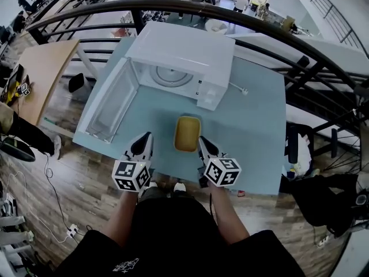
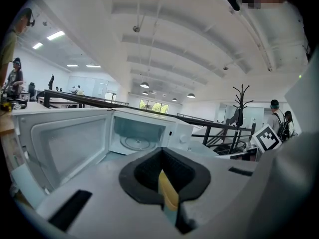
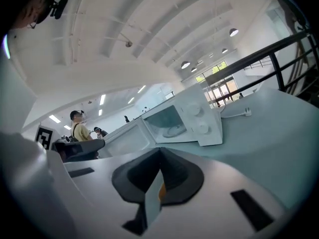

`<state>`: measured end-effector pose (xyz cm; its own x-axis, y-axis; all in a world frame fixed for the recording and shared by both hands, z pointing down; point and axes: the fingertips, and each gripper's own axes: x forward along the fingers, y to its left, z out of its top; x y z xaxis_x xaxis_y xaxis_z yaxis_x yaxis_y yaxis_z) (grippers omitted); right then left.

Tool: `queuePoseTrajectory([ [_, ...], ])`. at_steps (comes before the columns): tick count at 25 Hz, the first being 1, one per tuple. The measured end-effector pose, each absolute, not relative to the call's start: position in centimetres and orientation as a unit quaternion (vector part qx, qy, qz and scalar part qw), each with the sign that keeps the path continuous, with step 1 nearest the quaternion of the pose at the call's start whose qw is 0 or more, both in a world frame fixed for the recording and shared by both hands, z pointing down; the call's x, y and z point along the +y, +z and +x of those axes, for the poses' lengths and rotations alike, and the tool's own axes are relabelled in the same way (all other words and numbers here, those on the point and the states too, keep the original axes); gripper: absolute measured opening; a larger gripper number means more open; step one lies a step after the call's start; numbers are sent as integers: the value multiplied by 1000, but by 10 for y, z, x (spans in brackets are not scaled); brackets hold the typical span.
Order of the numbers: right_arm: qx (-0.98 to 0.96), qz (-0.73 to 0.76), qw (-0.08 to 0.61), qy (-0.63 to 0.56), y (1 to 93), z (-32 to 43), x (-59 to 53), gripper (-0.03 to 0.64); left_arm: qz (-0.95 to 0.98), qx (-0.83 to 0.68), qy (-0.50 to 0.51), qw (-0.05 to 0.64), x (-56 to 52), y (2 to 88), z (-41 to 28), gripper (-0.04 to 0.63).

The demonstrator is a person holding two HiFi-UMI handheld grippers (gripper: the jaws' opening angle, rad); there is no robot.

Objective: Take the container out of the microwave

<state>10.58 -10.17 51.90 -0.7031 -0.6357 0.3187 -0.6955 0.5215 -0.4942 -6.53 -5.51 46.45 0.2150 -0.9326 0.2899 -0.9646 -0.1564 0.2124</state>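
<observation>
Lying on the table [image 1: 253, 126] just in front of the microwave [image 1: 184, 53], the yellow container [image 1: 187, 134] is outside the oven. The oven's door [image 1: 109, 105] is swung wide to the left, and its glass turntable [image 1: 172, 77] shows inside. The left tongs [image 1: 145, 140] are just beside the container's left side, the right tongs [image 1: 205, 144] just beside its right. Both pairs of jaws are closed together and grip nothing. Only a thin yellow sliver of the container shows through the slit between each pair.
</observation>
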Motion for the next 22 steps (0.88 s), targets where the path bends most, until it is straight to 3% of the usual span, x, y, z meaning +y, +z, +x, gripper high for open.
queuePoseTrajectory([
  [22, -889, 439, 15, 128, 372, 69, -83, 6, 797, -594, -5, 109, -62, 364, -121, 8],
])
